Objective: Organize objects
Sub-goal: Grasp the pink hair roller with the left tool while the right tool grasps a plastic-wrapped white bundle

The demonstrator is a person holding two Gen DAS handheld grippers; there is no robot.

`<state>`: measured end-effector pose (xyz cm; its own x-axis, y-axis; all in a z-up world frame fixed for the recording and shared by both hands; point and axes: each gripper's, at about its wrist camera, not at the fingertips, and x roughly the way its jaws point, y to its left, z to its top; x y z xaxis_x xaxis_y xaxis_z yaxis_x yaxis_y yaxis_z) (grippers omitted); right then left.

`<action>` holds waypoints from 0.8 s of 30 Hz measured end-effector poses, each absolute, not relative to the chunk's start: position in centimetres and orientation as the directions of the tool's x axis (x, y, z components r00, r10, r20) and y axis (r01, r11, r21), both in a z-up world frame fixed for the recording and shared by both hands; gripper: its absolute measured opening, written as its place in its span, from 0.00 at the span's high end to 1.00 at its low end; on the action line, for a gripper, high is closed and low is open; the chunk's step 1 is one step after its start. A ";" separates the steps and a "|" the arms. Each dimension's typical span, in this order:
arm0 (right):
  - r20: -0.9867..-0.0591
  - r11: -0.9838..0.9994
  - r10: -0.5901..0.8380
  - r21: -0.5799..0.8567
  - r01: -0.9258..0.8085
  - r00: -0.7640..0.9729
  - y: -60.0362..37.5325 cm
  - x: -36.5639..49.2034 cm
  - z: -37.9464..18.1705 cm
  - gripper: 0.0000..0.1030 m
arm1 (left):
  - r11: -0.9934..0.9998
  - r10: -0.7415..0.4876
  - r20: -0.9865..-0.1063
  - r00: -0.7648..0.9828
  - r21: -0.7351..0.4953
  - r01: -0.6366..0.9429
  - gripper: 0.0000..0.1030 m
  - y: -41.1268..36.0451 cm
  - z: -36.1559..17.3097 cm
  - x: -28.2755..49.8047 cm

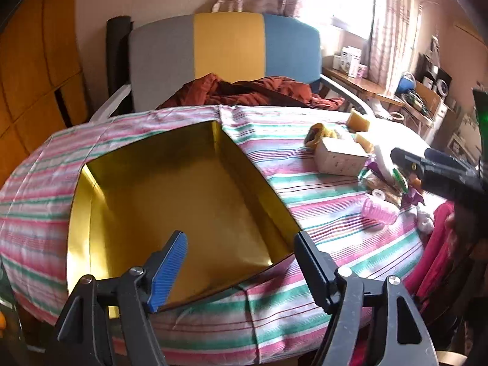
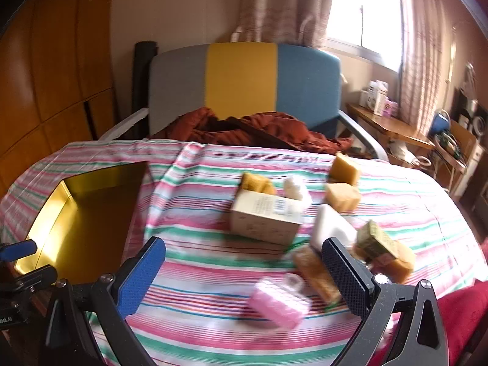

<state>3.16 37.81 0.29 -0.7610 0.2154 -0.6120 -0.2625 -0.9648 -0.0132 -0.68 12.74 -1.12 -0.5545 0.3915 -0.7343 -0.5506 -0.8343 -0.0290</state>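
1. The gold-lined box [image 1: 183, 207] sits open and empty at the left of the striped counter [image 2: 213, 314]. Its long axis runs away from the cameras toward the armchair [image 2: 244, 82].
2. The left gripper [image 1: 241, 262] hangs above the box's near edge, jaws spread wide with nothing between them. It is well apart from the loose things.
3. At mid-counter lies a cream carton [image 2: 268, 216], tilted, with a yellow sponge [image 2: 256, 183] just behind it.
4. The right gripper [image 2: 244, 271] hovers over the clutter, jaws spread and holding nothing. The pink hair roller [image 2: 280, 302] lies just ahead, between the jaws but nearer the right one. It is on its side, with its long axis running roughly across the jaw opening, though blur makes that uncertain.
5. Rightward sit a white bar [image 2: 331, 227], two more sponges [image 2: 343, 196], and a green-labelled packet [image 2: 378, 244].
6. My judgement: the right gripper is much the nearer to the roller, and the box lies to its left, so any pick must travel leftward across the counter. A turn of the wrist to close across the roller's narrow width would likely help.
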 end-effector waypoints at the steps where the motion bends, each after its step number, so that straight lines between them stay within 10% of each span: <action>1: -0.612 -0.961 0.223 -0.006 -0.278 -0.758 38.6 3.2 0.5 0.00 | -0.828 0.395 -0.732 -0.555 -0.023 -0.560 0.27 13.2 -1.0 -0.7; 13: -0.590 -0.880 0.366 0.032 -0.474 -0.720 49.0 5.5 2.8 0.00 | -0.740 0.399 -0.766 -0.503 0.054 -0.670 0.27 19.1 -1.5 -0.3; 24: -0.615 -0.673 0.258 0.439 -0.595 -0.745 58.4 8.7 -1.1 0.00 | -0.569 0.526 -0.794 -0.304 -0.063 -0.820 0.27 26.2 -2.6 0.9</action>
<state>8.74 58.44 -1.06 -0.7454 0.2577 -0.6147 -0.5949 -0.6732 0.4392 0.85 26.23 -2.61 -0.3041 0.5263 -0.7941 -0.8199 -0.5691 -0.0632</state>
